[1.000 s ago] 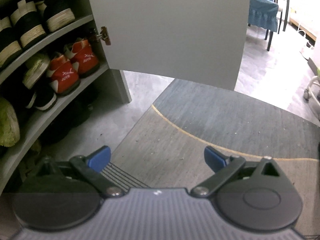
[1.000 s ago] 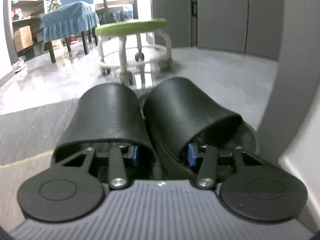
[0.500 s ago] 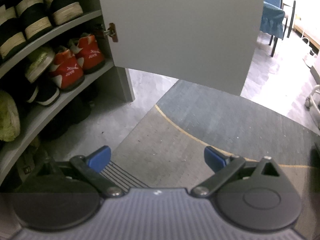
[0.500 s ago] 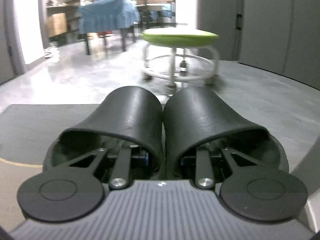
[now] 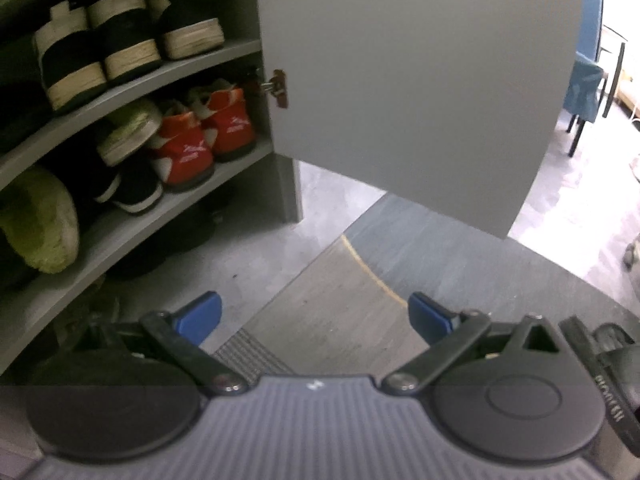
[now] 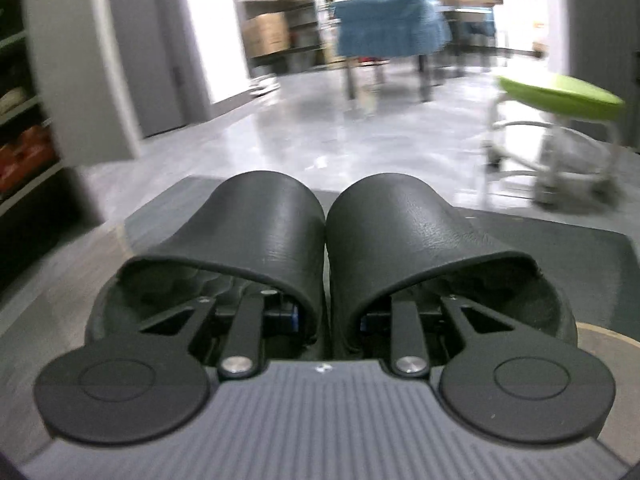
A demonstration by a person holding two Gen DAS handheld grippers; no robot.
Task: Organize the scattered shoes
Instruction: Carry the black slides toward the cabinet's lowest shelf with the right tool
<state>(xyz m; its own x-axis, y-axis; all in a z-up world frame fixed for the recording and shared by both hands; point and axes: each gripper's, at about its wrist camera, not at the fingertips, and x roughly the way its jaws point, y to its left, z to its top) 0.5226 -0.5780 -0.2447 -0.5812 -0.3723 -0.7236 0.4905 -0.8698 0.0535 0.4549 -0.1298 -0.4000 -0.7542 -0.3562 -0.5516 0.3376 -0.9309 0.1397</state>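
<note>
Black slippers [image 6: 324, 240] pinched together at their inner walls by right hand-held gripper [image 6: 328, 314], carried low over the mat — mid-transfer; next, toward shoe cabinet [image 5: 132, 208]. Shelves with red sneakers [image 5: 204, 136] shown clearly only from left wrist; left hand-held gripper [image 5: 314, 318] wide open, empty.

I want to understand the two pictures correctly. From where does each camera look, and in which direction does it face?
Left wrist: on the left gripper, jaws open and empty, angled down at the shoe cabinet and mat.
Right wrist: on the right gripper, one finger inside each of two black slippers, pinching them together, facing the room and green stool.
Shared: the open cabinet door, red shoes, mat, blue-covered chair.
</note>
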